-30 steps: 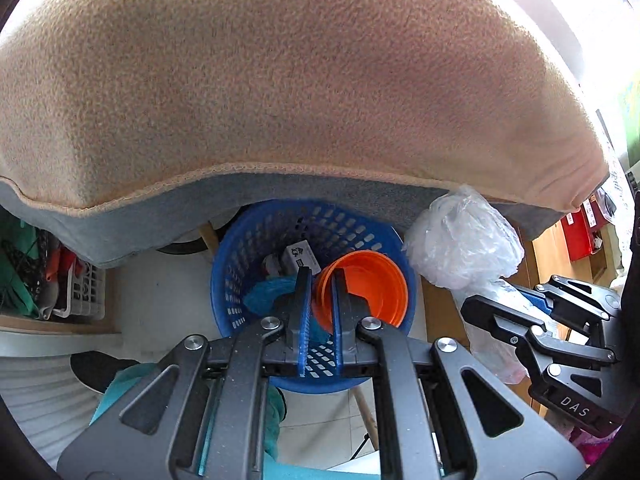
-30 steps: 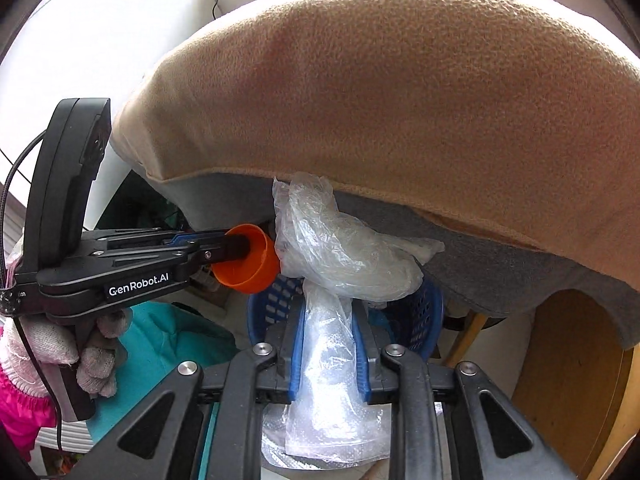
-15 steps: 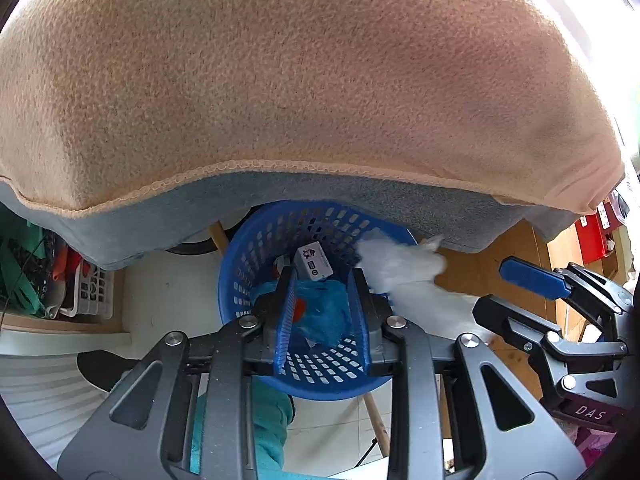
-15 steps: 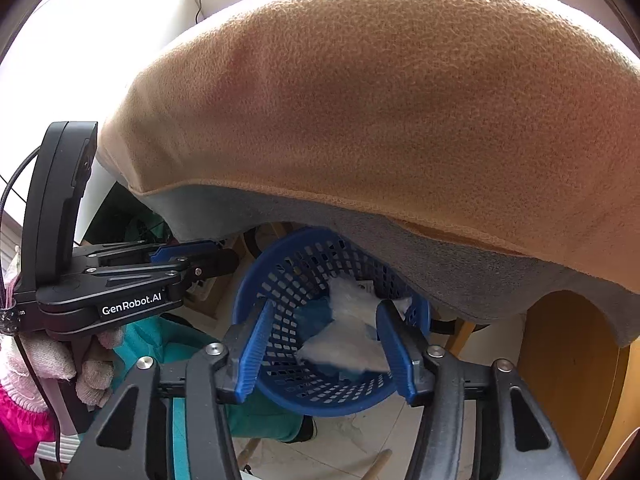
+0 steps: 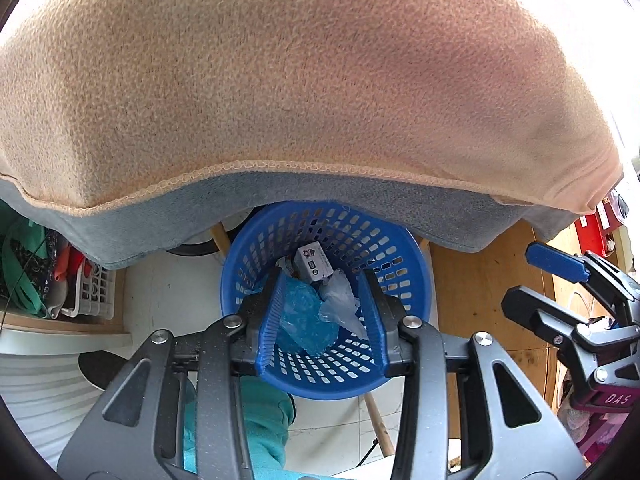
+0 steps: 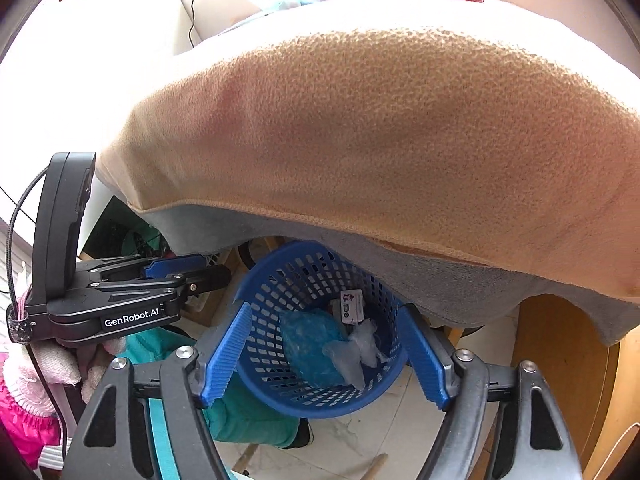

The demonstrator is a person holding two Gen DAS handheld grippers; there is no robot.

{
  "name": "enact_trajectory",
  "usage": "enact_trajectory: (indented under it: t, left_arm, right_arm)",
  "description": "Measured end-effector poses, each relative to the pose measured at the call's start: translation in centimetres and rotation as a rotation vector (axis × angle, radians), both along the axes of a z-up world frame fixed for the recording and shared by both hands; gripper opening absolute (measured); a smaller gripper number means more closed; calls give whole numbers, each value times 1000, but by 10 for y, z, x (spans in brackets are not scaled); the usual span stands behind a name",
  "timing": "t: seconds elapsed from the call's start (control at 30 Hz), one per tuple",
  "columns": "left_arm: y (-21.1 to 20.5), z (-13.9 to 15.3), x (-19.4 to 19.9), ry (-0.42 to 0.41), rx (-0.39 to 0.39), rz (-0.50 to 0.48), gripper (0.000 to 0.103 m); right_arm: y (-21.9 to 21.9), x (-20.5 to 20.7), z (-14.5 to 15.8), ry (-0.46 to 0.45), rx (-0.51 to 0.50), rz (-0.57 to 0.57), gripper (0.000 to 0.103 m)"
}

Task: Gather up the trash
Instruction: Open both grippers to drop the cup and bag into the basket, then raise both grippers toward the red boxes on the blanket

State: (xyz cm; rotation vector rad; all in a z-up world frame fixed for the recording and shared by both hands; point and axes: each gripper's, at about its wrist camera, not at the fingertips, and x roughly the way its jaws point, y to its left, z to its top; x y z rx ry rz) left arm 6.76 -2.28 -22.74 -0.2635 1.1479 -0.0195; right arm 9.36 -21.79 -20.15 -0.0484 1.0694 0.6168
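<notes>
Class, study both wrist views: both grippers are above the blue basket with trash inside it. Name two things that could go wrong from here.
1. The blue basket sits partly under the draped blanket; lifting either gripper carelessly could snag the fabric.
2. The left gripper and right gripper, jaws opening with nothing between them, hang close together and could collide.

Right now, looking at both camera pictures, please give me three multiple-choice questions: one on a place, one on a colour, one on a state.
1. Where does the small white box lie?
A. in the basket
B. on the blanket
C. on the floor

2. What colour is the basket?
A. red
B. blue
C. white

3. What does the right gripper hold?
A. a clear bag
B. a cup
C. nothing

Answers:
1 A, the box rests among the trash inside the basket.
2 B, its wall is blue.
3 C, its opening jaws stand apart, nothing between the pads.
</notes>
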Motion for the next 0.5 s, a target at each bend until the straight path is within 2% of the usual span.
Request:
enact_trajectory:
  t: [0.1, 0.37, 0.5]
  left_arm:
    - [1, 5, 0, -7, -3, 0, 47]
    - [7, 30, -6, -58, -6, -4, 48]
    - [5, 48, -12, -96, 10, -26, 51]
  right_arm:
    - [-5, -1, 12, -27, 5, -4, 83]
    - [-15, -3, 48, -107, 53, -14, 92]
    - [-22, 0, 68, -135, 96, -31, 93]
